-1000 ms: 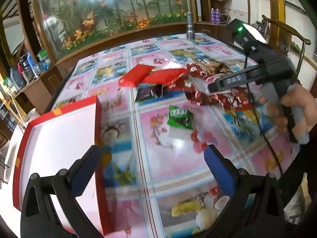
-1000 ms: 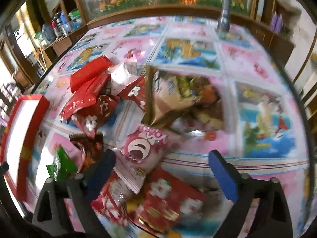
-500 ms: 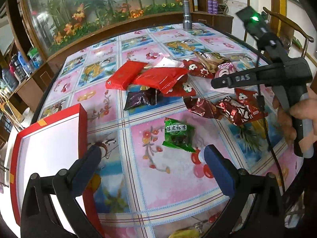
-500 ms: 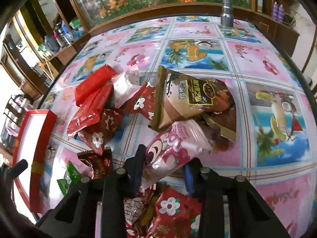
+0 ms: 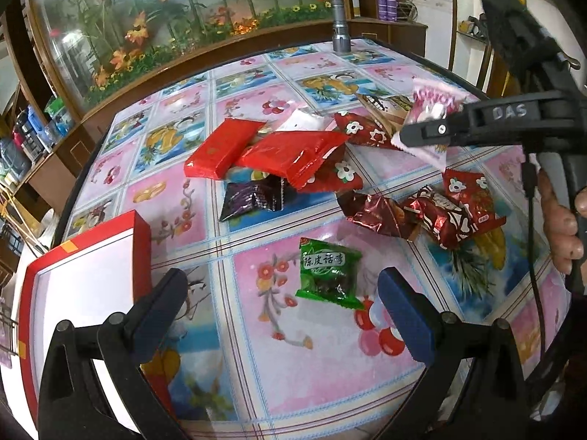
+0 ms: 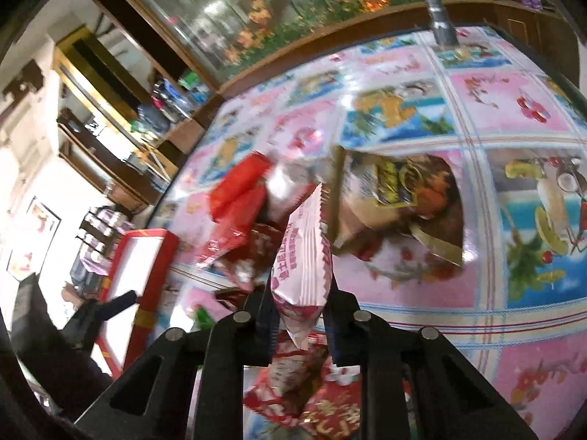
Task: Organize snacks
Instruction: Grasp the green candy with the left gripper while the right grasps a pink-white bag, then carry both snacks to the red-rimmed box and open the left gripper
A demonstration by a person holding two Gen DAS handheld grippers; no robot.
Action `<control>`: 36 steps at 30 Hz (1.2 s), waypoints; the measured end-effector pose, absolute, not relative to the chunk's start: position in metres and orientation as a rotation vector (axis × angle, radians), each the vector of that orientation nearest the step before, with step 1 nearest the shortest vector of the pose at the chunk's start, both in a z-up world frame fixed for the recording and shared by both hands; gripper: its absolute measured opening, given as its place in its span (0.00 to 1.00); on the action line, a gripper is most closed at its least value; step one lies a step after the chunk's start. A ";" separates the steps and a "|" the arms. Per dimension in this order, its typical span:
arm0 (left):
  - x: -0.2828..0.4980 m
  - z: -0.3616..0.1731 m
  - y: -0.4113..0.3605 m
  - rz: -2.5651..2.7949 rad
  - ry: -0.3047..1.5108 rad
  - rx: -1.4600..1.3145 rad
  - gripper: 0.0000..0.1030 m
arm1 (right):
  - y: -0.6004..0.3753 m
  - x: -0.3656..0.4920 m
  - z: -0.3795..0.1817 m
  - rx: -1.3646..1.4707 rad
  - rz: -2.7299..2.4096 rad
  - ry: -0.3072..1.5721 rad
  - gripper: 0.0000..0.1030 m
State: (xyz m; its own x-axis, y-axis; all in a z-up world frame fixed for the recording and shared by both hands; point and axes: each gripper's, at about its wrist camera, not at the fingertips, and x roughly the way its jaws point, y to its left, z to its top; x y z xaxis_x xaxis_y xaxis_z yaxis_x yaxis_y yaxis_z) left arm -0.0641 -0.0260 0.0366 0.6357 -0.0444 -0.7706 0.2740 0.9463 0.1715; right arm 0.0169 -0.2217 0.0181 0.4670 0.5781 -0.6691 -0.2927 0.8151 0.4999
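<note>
Pink snack packet [image 6: 302, 256] now lifted in right claw [image 6: 301, 324]

A pink-and-white snack packet [image 6: 304, 256] hung pinched upright above the heap — red flat packs [image 5: 293, 154], a dark purple sachet [image 5: 253, 198], a green one [image 5: 328, 275] lying apart — beside the red-walled box [image 5: 141, 253].

Right gripper [image 6: 299, 315]: matt black plastic, blue pads; between them a pink packet [image 6: 302, 256], glossy crinkled film with serrated edge. Left gripper [image 5: 282, 308]: same matt black plastic, matt blue pads [image 5: 405, 315]. Just ahead of it, green packet [image 5: 328, 275], shiny film. Tablecloth [image 5: 330, 363] under both: smooth, glossy, reflective. Box [image 5: 141, 249] left of the left gripper: red card, smooth white inside.
</note>
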 end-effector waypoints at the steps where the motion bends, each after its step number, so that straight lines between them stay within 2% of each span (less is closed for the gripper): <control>1: -0.062 0.036 -0.026 -0.190 0.873 0.277 1.00 | -0.220 0.016 0.021 0.336 0.554 0.929 0.20; 4: -0.057 0.033 -0.029 -0.200 0.873 0.260 1.00 | -0.219 0.013 0.025 0.343 0.558 0.907 0.20; 6: -0.054 0.031 -0.030 -0.194 0.870 0.263 0.95 | -0.221 0.013 0.027 0.352 0.553 0.897 0.20; 8: -0.049 0.027 -0.032 -0.202 0.882 0.263 0.84 | -0.223 0.014 0.027 0.369 0.556 0.892 0.20; 12: -0.044 0.016 -0.035 -0.219 0.928 0.273 0.72 | -0.226 0.014 0.028 0.377 0.544 0.876 0.20; 14: -0.044 0.011 -0.035 -0.229 0.940 0.271 0.59 | -0.227 0.014 0.028 0.384 0.548 0.869 0.20; 15: -0.045 0.012 -0.034 -0.243 0.932 0.252 0.57 | -0.227 0.015 0.029 0.383 0.549 0.864 0.20; 17: -0.044 0.012 -0.032 -0.261 0.935 0.222 0.40 | -0.227 0.014 0.028 0.380 0.550 0.863 0.20; 23: -0.047 0.013 -0.027 -0.273 0.921 0.158 0.35 | -0.229 0.010 0.031 0.383 0.553 0.822 0.20; 26: -0.053 0.018 -0.021 -0.269 0.891 0.131 0.23 | -0.230 0.007 0.036 0.391 0.570 0.785 0.20; 36: -0.063 0.023 -0.009 -0.265 0.880 0.099 0.16 | -0.213 -0.005 0.045 0.318 0.631 0.709 0.20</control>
